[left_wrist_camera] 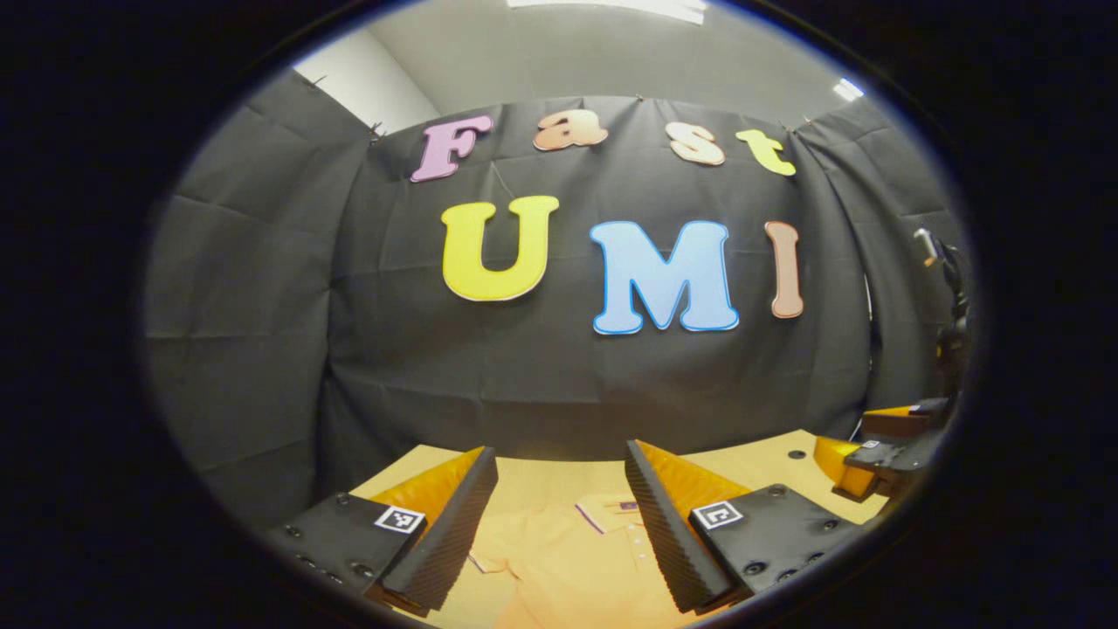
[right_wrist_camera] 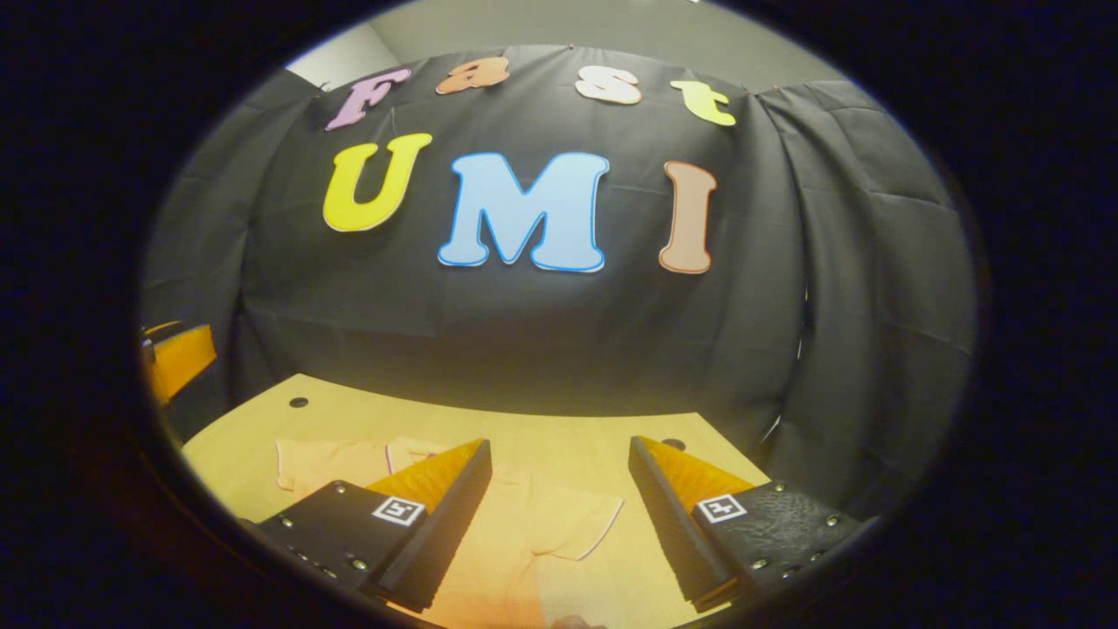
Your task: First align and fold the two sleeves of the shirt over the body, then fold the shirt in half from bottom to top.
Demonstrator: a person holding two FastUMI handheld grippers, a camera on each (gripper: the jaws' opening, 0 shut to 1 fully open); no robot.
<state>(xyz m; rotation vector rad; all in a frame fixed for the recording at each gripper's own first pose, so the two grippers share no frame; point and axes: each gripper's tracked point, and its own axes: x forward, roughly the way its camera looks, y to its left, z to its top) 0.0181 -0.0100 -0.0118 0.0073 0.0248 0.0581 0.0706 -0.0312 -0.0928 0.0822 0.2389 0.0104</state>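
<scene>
1. Lying flat on the table is the shirt, pale orange, collar toward the black cloth wall.
2. I see its collar between my left gripper fingers in the left gripper view; the jaws stand wide apart above the fabric, holding nothing.
3. I see one short sleeve spread out between my right gripper fingers in the right gripper view; these jaws are also wide, gripping nothing.
4. At the right edge of the left gripper view, the other gripper hovers near the table's far side.
</scene>
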